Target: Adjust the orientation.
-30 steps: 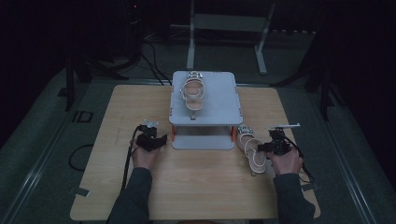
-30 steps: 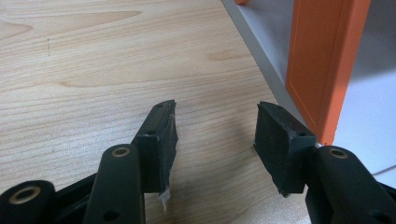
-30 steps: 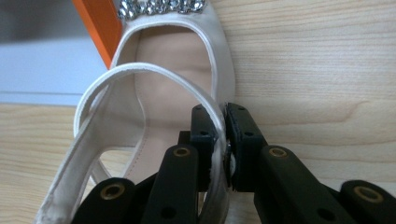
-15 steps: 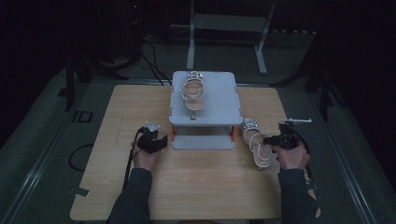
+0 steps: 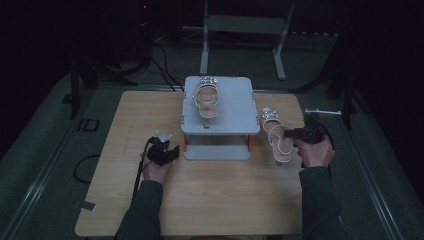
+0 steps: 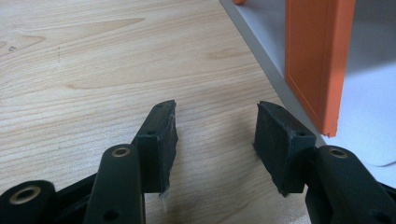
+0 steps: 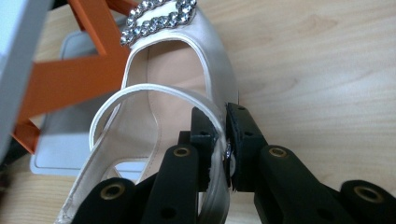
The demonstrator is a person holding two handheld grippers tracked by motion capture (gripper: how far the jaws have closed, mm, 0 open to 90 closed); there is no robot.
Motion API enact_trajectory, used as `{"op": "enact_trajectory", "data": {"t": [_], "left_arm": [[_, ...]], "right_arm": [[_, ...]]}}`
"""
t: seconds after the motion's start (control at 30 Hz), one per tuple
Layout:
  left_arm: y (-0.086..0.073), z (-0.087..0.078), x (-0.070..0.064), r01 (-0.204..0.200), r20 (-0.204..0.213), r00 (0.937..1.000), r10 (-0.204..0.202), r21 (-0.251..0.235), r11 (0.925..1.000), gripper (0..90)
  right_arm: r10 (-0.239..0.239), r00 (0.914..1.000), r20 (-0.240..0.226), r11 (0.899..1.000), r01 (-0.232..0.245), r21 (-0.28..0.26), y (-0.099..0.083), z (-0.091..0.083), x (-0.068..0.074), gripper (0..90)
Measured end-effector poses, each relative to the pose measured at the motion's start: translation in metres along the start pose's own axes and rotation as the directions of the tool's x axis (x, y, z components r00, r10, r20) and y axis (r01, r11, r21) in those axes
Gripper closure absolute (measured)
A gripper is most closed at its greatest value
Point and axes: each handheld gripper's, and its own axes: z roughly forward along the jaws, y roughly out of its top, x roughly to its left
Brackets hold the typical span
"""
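Observation:
A white strappy sandal (image 5: 278,137) with a rhinestone buckle (image 7: 158,15) lies on the table right of the grey shoe rack (image 5: 232,112). My right gripper (image 5: 294,134) is shut on its side strap (image 7: 219,126); the strap sits pinched between the two black jaws. A matching sandal (image 5: 206,98) rests on the rack's top shelf. My left gripper (image 5: 170,151) stands open just left of the rack's front corner, nothing between its fingers (image 6: 161,140), low over the wooden table (image 6: 93,79). The rack's orange leg (image 6: 315,56) is close on its right.
The rack has a grey base plate (image 7: 70,154) and orange struts (image 7: 70,79) close to the held sandal. Cables trail from both grippers. A metal stand (image 5: 245,35) is behind the table on the dark floor.
My right gripper has carried the sandal rightward and slightly away from me, further from the rack's front corner. The left gripper has stayed put.

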Motion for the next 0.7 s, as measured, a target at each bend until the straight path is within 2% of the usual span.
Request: {"op": "enact_trajectory", "data": {"t": [0.23, 0.43, 0.7], "left_arm": [[0.000, 0.000, 0.000, 0.001, -0.002, 1.0000, -0.001, 0.001, 1.0000, 48.3], [0.000, 0.000, 0.000, 0.002, -0.004, 1.0000, -0.002, 0.001, 1.0000, 47.5], [0.000, 0.000, 0.000, 0.002, -0.004, 1.0000, -0.002, 0.003, 1.0000, 46.7]], "right_arm": [[-0.009, 0.9999, -0.006, 1.000, 0.009, -0.020, 0.017, -0.010, 0.009, 82.5], [-0.010, 0.9996, -0.025, 0.998, 0.008, -0.054, 0.041, -0.026, 0.023, 82.5], [-0.011, 0.9989, -0.045, 0.997, 0.007, -0.081, 0.064, -0.036, 0.040, 82.5]]}}
